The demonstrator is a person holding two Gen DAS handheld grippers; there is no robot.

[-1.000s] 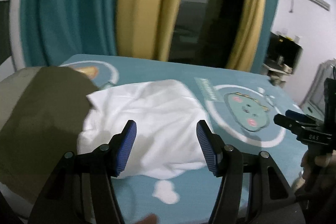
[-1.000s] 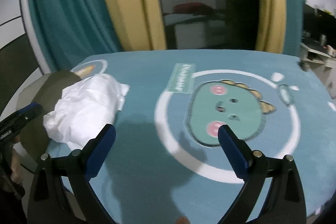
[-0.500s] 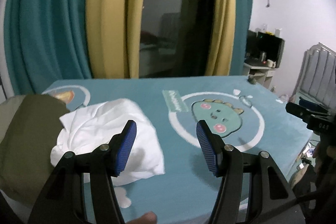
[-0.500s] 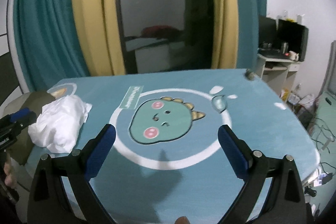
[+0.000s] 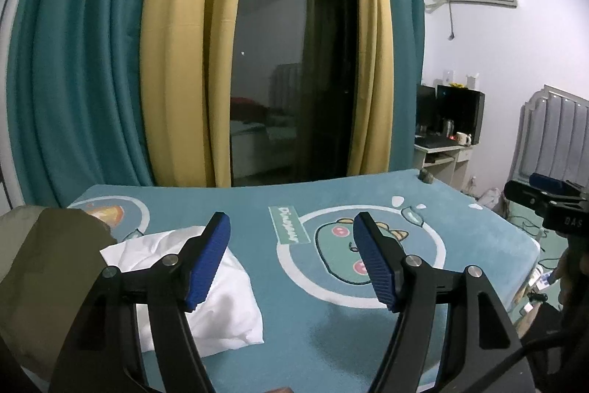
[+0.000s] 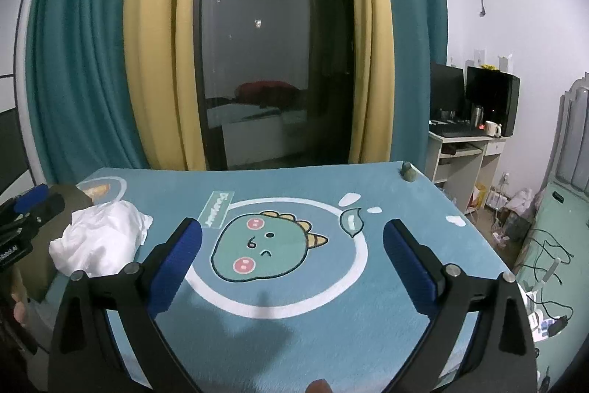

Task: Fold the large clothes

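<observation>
two claws released over blue mat [image 6: 405, 209], left claw [image 5: 291, 260], right claw [image 6: 292, 264], white garment [image 5: 221, 297] bunched at mat's left edge

Rug [image 6: 405, 209] label [image 6: 217, 209] lettering too distorted; unreadable.

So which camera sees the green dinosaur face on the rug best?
The right wrist view. The dinosaur face sits whole in the middle, between the open right claw fingers. In the left wrist view the dinosaur face is partly hidden behind one blue finger of the left claw.
</observation>
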